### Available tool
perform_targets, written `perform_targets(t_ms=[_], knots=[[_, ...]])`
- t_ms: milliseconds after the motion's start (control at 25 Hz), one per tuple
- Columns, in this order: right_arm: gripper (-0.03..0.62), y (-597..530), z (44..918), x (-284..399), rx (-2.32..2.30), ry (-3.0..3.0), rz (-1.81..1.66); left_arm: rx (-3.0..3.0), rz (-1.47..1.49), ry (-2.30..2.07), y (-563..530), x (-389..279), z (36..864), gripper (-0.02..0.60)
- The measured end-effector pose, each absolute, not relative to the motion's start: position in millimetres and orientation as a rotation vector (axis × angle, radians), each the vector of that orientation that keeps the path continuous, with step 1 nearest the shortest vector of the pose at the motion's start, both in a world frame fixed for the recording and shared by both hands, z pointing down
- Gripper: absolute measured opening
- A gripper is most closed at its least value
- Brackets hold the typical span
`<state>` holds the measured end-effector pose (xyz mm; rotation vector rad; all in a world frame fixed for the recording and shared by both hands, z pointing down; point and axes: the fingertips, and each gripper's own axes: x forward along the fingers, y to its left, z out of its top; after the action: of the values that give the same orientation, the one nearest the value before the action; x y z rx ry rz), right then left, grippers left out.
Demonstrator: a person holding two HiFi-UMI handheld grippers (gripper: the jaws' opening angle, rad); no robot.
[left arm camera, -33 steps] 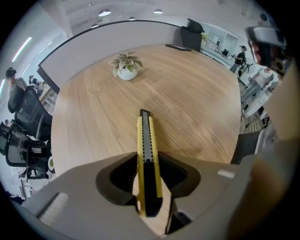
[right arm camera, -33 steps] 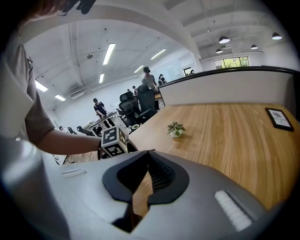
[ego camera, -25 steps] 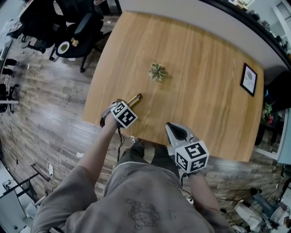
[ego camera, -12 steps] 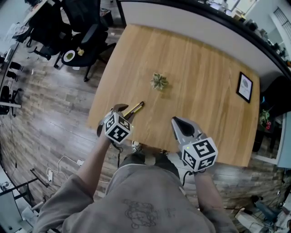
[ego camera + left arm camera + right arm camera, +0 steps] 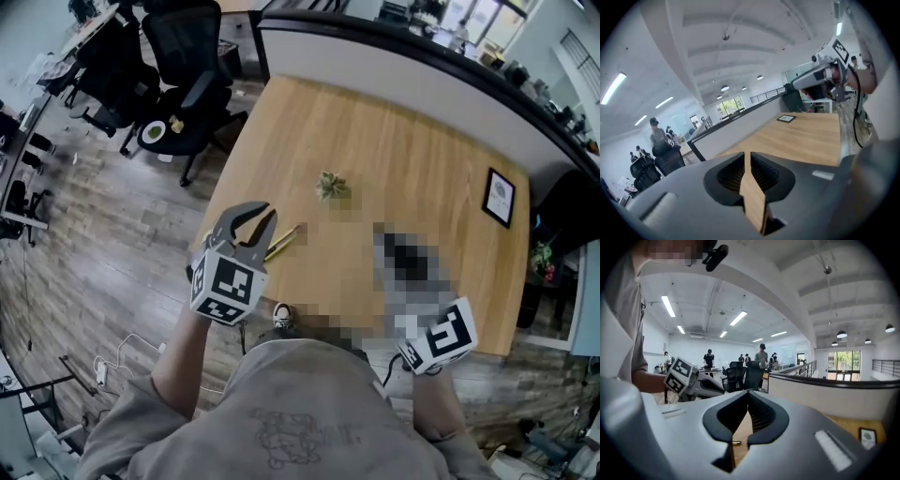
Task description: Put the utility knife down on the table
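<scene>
The utility knife [image 5: 282, 241], yellow and black, lies flat on the wooden table [image 5: 422, 141] near its front left edge, with nothing touching it. My left gripper [image 5: 258, 215] is raised above and just left of the knife. Its jaws are closing with nothing between them, and in the left gripper view the tips [image 5: 750, 154] meet. A mosaic patch hides most of my right gripper in the head view, where only its marker cube [image 5: 441, 342] shows, over the table's front edge. In the right gripper view its jaws [image 5: 748, 392] are shut and empty.
A small green plant [image 5: 331, 185] sits mid-table and a framed picture [image 5: 499, 198] lies at the right edge. Black office chairs [image 5: 183, 89] stand left of the table. A dark-topped counter wall [image 5: 394, 56] runs along the far side. Cables [image 5: 122, 337] lie on the wood floor.
Both grippers have risen off the table toward the camera. The left gripper's jaws have gone from wide apart beside the knife to nearly together. The knife stays on the table.
</scene>
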<state>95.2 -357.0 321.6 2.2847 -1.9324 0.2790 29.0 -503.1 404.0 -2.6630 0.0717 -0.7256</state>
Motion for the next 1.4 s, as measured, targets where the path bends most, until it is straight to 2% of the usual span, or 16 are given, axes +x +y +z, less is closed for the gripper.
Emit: perform_targets(t_ms=[200, 440, 760, 1040, 1400], knots=[[0.011, -344, 272, 96, 2.331, -1.915, 0.104, -2.684, -0.441, 0.114, -489, 28, 323, 0.003], [0.009, -325, 223, 95, 2.439, -1.910, -0.065, -2.791, -0.224, 0.166, -479, 16, 267, 0.002], [0.009, -304, 233, 94, 2.535, -1.933, 0.018, -2.894, -0.043, 0.139, -463, -6, 231, 0.000], [0.009, -303, 285, 97, 2.542, -1.906, 0.247, -2.927, -0.180, 0.147, -462, -6, 263, 0.000], [0.009, -294, 287, 110, 2.568, -1.886, 0.245, -2.926, -0.246, 0.139, -451, 3, 278, 0.000]])
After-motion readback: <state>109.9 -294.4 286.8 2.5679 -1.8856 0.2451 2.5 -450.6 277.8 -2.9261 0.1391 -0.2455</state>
